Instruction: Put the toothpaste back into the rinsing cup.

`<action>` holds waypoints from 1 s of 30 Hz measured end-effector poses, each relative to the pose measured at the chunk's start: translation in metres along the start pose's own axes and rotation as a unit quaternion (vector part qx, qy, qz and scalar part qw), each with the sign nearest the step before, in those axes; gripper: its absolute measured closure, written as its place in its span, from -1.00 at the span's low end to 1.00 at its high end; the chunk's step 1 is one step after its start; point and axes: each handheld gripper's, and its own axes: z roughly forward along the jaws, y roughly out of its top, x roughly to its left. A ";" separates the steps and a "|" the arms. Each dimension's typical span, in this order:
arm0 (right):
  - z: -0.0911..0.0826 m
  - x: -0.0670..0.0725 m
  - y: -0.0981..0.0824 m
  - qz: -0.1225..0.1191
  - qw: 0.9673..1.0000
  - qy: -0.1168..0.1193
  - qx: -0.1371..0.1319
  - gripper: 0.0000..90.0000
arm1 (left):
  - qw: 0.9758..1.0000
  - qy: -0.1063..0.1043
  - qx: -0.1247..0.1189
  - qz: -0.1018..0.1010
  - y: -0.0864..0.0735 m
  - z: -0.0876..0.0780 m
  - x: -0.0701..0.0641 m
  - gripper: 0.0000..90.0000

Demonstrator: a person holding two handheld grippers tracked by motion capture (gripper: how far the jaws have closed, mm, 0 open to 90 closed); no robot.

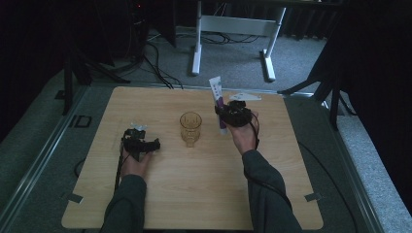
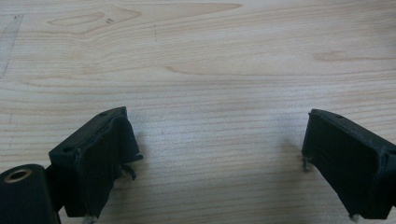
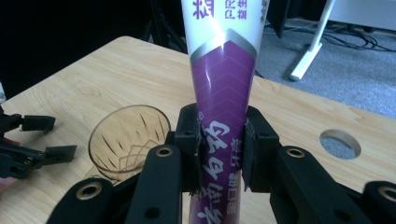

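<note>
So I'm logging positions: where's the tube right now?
In the high view the tube stands upright in the right gripper, right of the glass.

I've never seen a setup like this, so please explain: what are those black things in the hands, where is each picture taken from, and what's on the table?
A person sits at a wooden table with a hand-held gripper in each hand. One picture looks down from above; the other two come from cameras riding on each gripper. The right gripper has its fingers clamped on a purple-and-white tube, held upright beside an amber glass that stands mid-table. The left gripper rests low over bare wood, its fingers wide apart and holding nothing.
</note>
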 end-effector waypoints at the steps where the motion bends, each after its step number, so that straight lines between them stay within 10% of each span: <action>1: 0.000 0.001 0.001 -0.002 1.000 0.000 -0.002 0.60 | 1.000 0.000 0.000 0.000 0.000 0.000 0.000 -0.83; 30: 0.016 0.029 0.021 -0.032 0.999 0.015 -0.006 0.60 | 1.000 0.000 0.000 0.000 0.000 0.000 0.000 -0.82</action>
